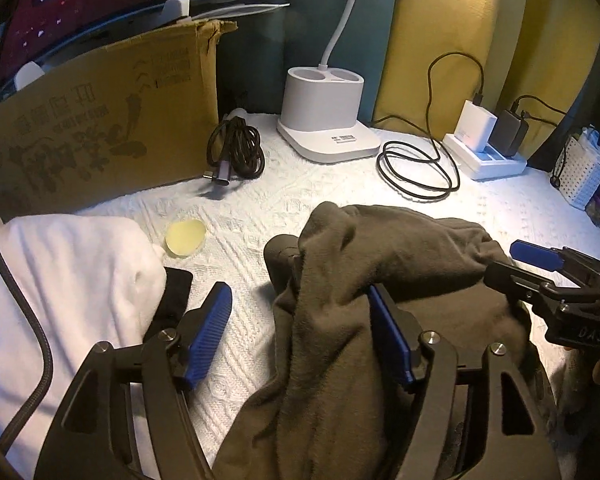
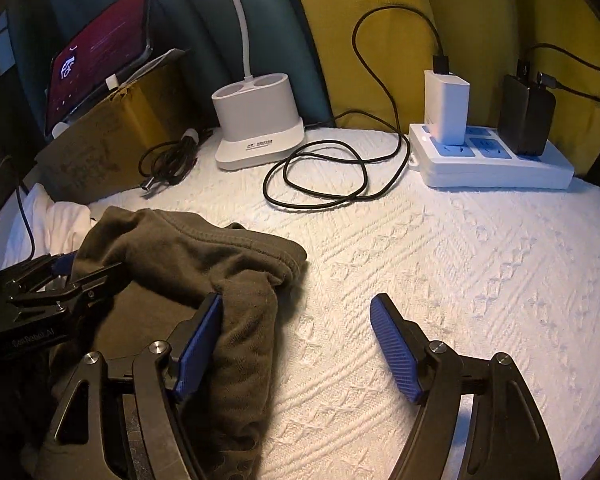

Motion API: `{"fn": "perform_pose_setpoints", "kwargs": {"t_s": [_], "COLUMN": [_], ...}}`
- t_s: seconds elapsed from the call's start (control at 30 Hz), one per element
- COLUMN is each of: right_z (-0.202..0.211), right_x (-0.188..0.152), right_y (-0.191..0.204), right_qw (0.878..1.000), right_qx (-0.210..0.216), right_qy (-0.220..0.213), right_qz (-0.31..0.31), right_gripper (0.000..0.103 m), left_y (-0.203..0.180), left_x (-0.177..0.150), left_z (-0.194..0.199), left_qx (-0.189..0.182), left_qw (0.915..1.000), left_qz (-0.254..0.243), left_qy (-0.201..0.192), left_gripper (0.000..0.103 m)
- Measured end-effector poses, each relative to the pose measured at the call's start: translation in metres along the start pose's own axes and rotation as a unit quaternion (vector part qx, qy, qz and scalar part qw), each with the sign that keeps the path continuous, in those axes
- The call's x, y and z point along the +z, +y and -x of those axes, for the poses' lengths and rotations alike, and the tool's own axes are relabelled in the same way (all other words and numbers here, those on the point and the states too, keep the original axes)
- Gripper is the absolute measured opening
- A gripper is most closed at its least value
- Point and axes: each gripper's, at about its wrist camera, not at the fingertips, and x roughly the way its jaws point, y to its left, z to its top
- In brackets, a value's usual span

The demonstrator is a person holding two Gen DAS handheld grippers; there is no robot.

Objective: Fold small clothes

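The left tool [image 1: 300, 332] reaches low over the white textured tabletop [image 2: 480, 272], its blue pads spread wide; the dark olive garment [image 1: 400, 248] is draped over its right-hand finger, so cloth hangs on it without being pinched. The right tool [image 2: 300, 340] sits alongside, also spread wide, its left pad touching a hanging fold of the same garment while its right pad stands over bare cloth-covered tabletop. The garment lies bunched in a rumpled heap between the two tools, with a hemmed edge turned up toward the back.

To the left rests a white folded cloth [image 1: 68, 264], with a small yellowish disc [image 1: 185, 238] just beside it. Behind stands a cardboard box [image 1: 100, 120] propping a lit tablet [image 2: 100, 48]. Further back are a white lamp base [image 1: 324, 116], a coiled black cable [image 2: 320, 176] and a power strip [image 2: 488, 160] with two chargers plugged in.
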Motion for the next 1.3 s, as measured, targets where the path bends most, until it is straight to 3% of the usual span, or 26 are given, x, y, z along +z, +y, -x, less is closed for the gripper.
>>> {"fn": "perform_pose_setpoints", "kwargs": {"t_s": [0.5,1.3], "right_z": [0.046,0.138], "right_x": [-0.021,-0.079], "right_y": [0.005,0.035], "right_qw": [1.0,0.999], "right_qx": [-0.025,-0.036], "right_qy": [-0.017,-0.039], "right_qz": [-0.004,0.013], "right_gripper": [0.077,0.077], "left_y": [-0.014,-0.072], "left_x": [-0.006,-0.062], "left_z": [0.055,0.15], "left_qx": [0.007,-0.018], "left_qw": [0.9993,0.9958], "left_qz": [0.0,-0.032], "left_qy": [-0.037,-0.084], "left_gripper": [0.071,0.071]}}
